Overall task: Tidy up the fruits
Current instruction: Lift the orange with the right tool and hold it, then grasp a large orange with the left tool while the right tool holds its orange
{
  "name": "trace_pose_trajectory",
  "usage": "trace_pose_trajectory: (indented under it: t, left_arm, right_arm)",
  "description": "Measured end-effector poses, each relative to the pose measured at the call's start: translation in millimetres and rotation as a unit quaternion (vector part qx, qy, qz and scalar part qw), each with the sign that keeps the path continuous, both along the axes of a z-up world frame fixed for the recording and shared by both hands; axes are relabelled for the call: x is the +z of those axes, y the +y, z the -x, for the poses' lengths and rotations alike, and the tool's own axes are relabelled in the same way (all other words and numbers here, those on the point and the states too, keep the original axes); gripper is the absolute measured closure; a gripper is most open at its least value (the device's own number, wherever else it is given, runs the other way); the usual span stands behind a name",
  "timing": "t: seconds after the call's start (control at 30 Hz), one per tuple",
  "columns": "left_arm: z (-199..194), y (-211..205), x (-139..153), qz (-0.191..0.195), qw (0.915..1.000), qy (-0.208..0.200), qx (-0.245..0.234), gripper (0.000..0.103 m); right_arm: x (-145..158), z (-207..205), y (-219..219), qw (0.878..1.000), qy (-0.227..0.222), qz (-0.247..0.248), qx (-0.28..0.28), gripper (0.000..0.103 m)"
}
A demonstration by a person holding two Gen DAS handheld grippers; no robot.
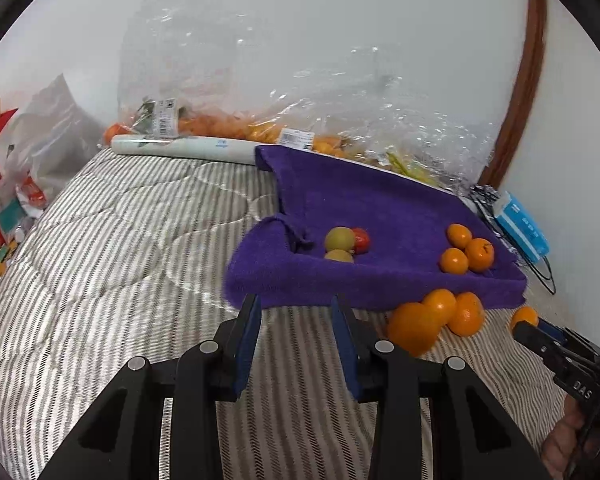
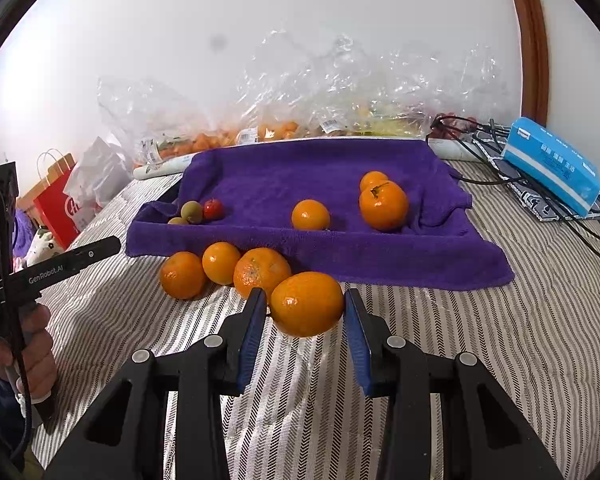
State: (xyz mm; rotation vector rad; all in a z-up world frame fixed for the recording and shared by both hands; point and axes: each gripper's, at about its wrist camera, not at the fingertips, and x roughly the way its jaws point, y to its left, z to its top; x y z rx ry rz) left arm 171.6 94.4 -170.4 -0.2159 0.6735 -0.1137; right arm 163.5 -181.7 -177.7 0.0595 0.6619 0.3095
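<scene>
Item 1: right gripper point(image 2: 305, 314), fingers apart, set around an orange point(image 2: 307, 304) that sits on the striped bedcover point(image 2: 480, 340) just short of the towel's front edge. Whether the blue pads touch the peel cannot be told; a slim gap shows on the right side.

Item 2: left gripper point(image 1: 296, 320), fingers apart, nothing between them, pointed at the front left corner of the purple towel point(image 1: 380, 200).

Item 3: 3 more oranges point(image 2: 224, 268) in a row on the bedcover, touching the towel's front edge, the nearest just beside the right gripper's left finger.

Item 4: on the towel, 3 oranges point(image 2: 382, 204) toward the right side; 2 green fruits and 1 red fruit point(image 2: 198, 212) at the left edge.

Risk: the orange is round and smooth, so an off-centre squeeze would likely let it roll out. The left finger may nudge the neighbouring orange. Hard closing could bruise the fruit.
</scene>
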Motion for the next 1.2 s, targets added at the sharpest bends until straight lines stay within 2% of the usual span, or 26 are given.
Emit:
trace_pose_trajectory:
  t: [0.1,0.27,0.4,0.57,0.63,0.83,0.9,0.93,1.2]
  left_arm:
    - [0,-8,0,0.005,0.9995,-0.002,-0.031,0.062]
    - [-3,-28,1,0.030,0.9965,0.007,-0.078,0.057]
    - [-8,-50,-1,0.021,0.9941,0.017,-0.105,0.055]
    - [-17,-79,-9,-0.014,0.9903,0.044,-0.131,0.054]
    - [-21,-85,-12,-0.023,0.9903,0.054,-0.126,0.054]
    - [-29,-89,-18,-0.018,0.9897,0.071,-0.123,0.055]
    - [-31,-88,-19,-0.011,0.9893,0.076,-0.125,0.063]
    - [-31,-87,-19,-0.003,0.9890,0.076,-0.127,0.064]
    - [-22,-79,-11,0.024,0.9903,0.044,-0.130,0.065]
  right_arm:
    - [1,1,-1,1.000,-0.006,0.006,-0.001,0.064]
    - [5,6,-6,0.999,-0.024,0.025,-0.005,0.064]
    - [5,7,-14,0.999,-0.025,0.029,-0.009,0.064]
    - [4,7,-23,0.999,-0.022,0.026,-0.013,0.064]
    - [3,6,-25,0.999,-0.020,0.022,-0.013,0.064]
    - [0,0,-32,1.000,-0.001,-0.004,-0.008,0.064]
    - [-2,-2,-33,1.000,0.007,-0.009,-0.009,0.064]
    - [-2,-3,-33,1.000,0.009,-0.012,-0.007,0.064]
    - [-1,0,-30,1.000,0.002,0.002,-0.013,0.064]
